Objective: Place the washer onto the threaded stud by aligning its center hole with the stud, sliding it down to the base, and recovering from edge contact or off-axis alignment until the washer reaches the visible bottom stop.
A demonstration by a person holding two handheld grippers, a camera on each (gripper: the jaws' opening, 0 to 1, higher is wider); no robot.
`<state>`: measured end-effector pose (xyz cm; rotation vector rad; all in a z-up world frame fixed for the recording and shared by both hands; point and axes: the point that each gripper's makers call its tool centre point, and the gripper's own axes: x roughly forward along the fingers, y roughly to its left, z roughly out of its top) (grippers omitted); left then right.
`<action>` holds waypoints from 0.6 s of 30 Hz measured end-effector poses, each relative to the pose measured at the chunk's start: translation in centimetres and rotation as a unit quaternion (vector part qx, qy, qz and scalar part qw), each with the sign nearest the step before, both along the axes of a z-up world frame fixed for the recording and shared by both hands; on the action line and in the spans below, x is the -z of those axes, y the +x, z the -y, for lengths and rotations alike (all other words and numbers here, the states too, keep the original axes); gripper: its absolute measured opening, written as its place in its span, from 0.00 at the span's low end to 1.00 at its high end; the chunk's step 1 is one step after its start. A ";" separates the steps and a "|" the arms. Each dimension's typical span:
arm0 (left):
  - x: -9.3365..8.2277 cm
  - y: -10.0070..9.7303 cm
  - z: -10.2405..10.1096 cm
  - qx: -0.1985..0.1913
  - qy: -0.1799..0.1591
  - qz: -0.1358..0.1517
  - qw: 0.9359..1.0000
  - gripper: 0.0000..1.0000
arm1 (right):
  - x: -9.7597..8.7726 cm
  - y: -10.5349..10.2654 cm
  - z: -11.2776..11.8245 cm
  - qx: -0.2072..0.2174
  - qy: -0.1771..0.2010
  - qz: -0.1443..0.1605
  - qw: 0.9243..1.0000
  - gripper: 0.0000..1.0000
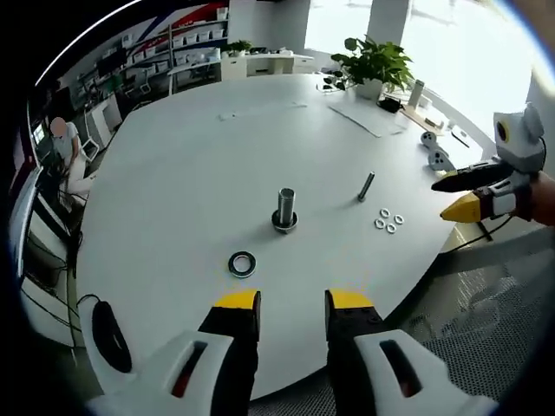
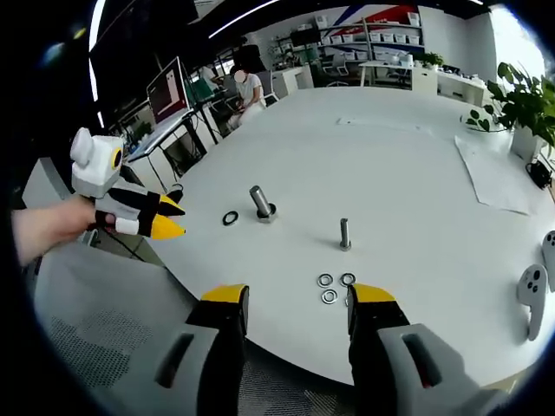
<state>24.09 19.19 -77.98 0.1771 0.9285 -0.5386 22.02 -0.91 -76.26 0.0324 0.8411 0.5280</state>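
**A:** Two grippers hover at the edge of a round white table [image 1: 191, 173], each with yellow-tipped jaws parted and holding nothing. What lies ahead of the left gripper [image 1: 293, 302]?

**B:** In the left gripper view, the threaded stud [image 1: 285, 210] stands upright on its flanged base, straight ahead of the gap between the jaws and well beyond the tips. A dark washer [image 1: 242, 263] lies flat on the table, nearer the jaws than the stud and a little to the left-jaw side, apart from both.

**A:** And the smaller parts?

**B:** A slim bolt [image 1: 366, 186] stands beyond the right jaw, tilted in this view. Four small washers [image 1: 388, 221] cluster just beside it, on the near side. The right gripper [image 1: 460, 195] enters from the right, off the table edge, its jaws slightly apart.

**A:** What does the right gripper view add?

**B:** There the small washers [image 2: 332, 287] sit just ahead of the right gripper's [image 2: 299, 299] jaws, close to the right-jaw tip; the bolt [image 2: 345, 234] stands beyond them. The stud [image 2: 262, 203] and dark washer [image 2: 230, 217] lie farther off, toward the left-jaw side. The left gripper [image 2: 166, 217] shows at the left, held by a hand [image 2: 48, 227]. A potted plant [image 1: 375, 65] stands at the table's far side.
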 end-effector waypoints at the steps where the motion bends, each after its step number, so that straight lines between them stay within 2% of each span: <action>1: 0.1 0.2 -0.1 0.000 0.005 0.000 1.000 0.28 | 0.0 0.0 0.0 0.000 0.000 0.000 1.000 0.48; 12: 2.0 1.3 -1.0 0.004 0.045 -0.024 0.999 0.30 | -0.1 -0.1 -0.3 -0.006 0.001 0.002 1.000 0.48; 18: 2.4 1.9 -1.4 0.003 0.055 -0.033 0.998 0.30 | -0.2 -0.2 -0.3 -0.007 0.001 0.001 1.000 0.48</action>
